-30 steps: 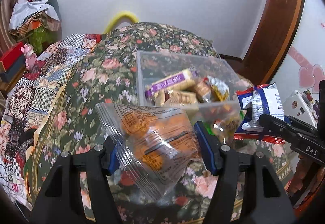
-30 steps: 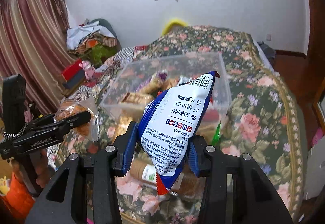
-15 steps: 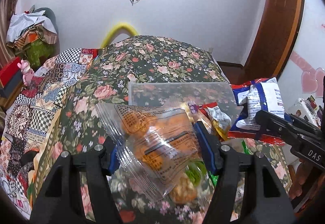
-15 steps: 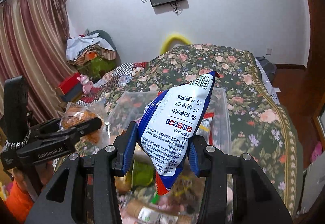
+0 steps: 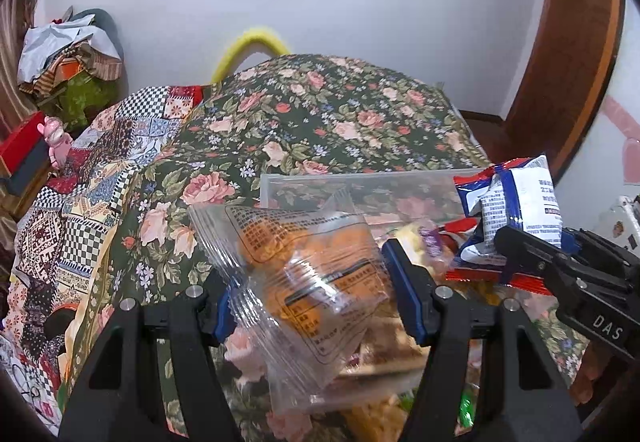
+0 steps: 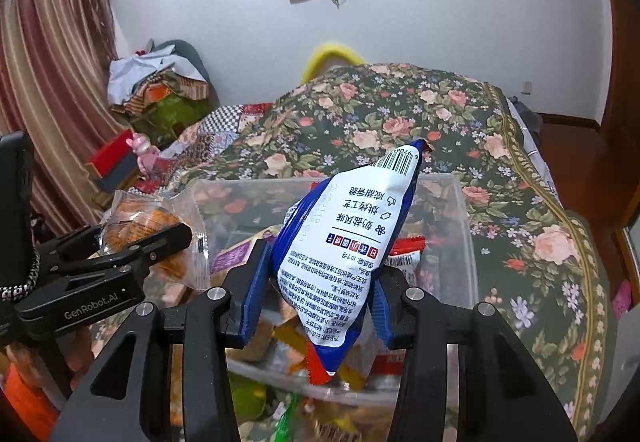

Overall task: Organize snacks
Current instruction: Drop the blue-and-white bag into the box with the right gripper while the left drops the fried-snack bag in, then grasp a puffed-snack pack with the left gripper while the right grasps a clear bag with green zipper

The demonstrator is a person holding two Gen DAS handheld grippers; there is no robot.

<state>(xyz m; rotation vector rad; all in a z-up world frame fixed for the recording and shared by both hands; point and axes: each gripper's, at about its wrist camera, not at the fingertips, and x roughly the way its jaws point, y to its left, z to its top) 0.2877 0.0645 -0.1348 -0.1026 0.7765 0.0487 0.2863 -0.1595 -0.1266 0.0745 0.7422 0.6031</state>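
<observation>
Two wrist views share one big surface, a bed under a dark green quilt with pink roses (image 5: 320, 113), and on it a clear rectangular plastic bin (image 6: 460, 209) partly filled with mixed snack packets. Only the right wrist view shows the bin's far wall and right side whole, along with the striped red curtain (image 6: 48, 89) at the left. Only the left wrist view shows the patchwork checkered blanket (image 5: 100, 169) spread beside the quilt.

Next in size, the blue-and-white foil snack bag with printed text and a barcode (image 6: 352, 242) stands upright above the bin, pinched by the right gripper (image 6: 316, 302); from the left wrist view that bag (image 5: 516, 209) appears only side-on at the right edge. The clear plastic packet of orange pastry (image 5: 304, 274) is clamped between the blue pads of the left gripper (image 5: 312, 290), held over the bin's near left corner; the right wrist view shows it (image 6: 152, 226) from the side.
</observation>
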